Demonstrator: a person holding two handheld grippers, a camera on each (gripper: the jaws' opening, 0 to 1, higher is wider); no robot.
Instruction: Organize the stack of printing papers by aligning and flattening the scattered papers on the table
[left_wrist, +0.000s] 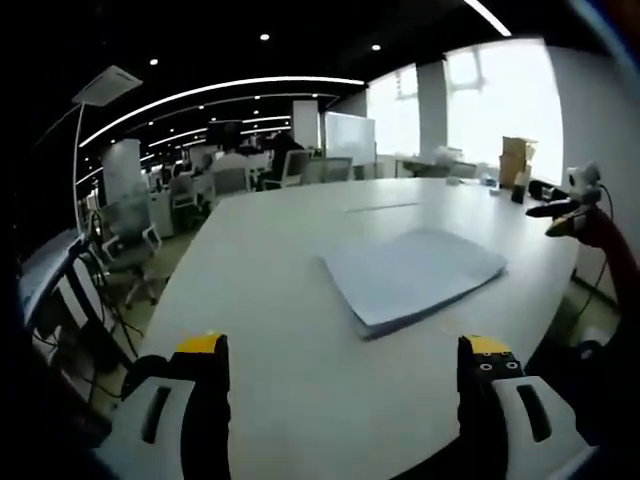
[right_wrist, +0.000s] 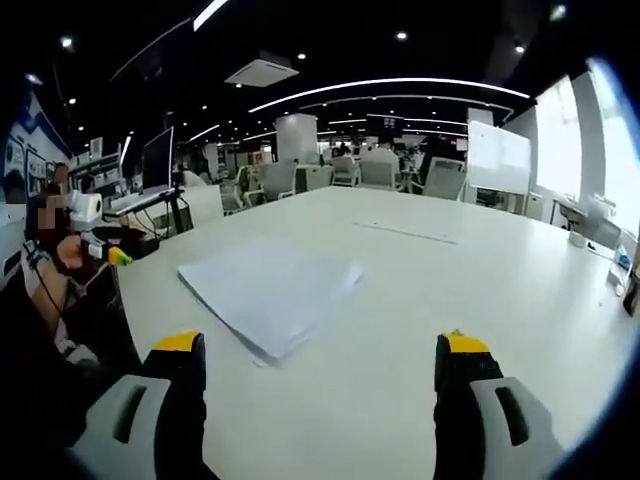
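while both tools hang above the white surface (left_wrist: 280, 300) with nothing in them, i judge the step in hand to be the approach to the paper stack (left_wrist: 412, 272). my left hand-held gripper (left_wrist: 343, 362) has its jaws spread wide, yellow tips apart, holding nothing; in the left gripper view the stack lies ahead and a little to the right, well short of the far edge. it looks fairly squared already, though the near edge shows sheets slightly stepped and fanned. from the right gripper view the same paper stack (right_wrist: 272, 290) sits ahead and to the left, its near corner pointing toward me, a few sheets peeking out along the lower edge. my right hand-held gripper (right_wrist: 316, 360) is equally wide open and empty. to do this well i think i should bring one tool to each opposite side of the stack, press inward evenly so the edges line up, then flatten the top gently without creasing or sliding the upper sheets.
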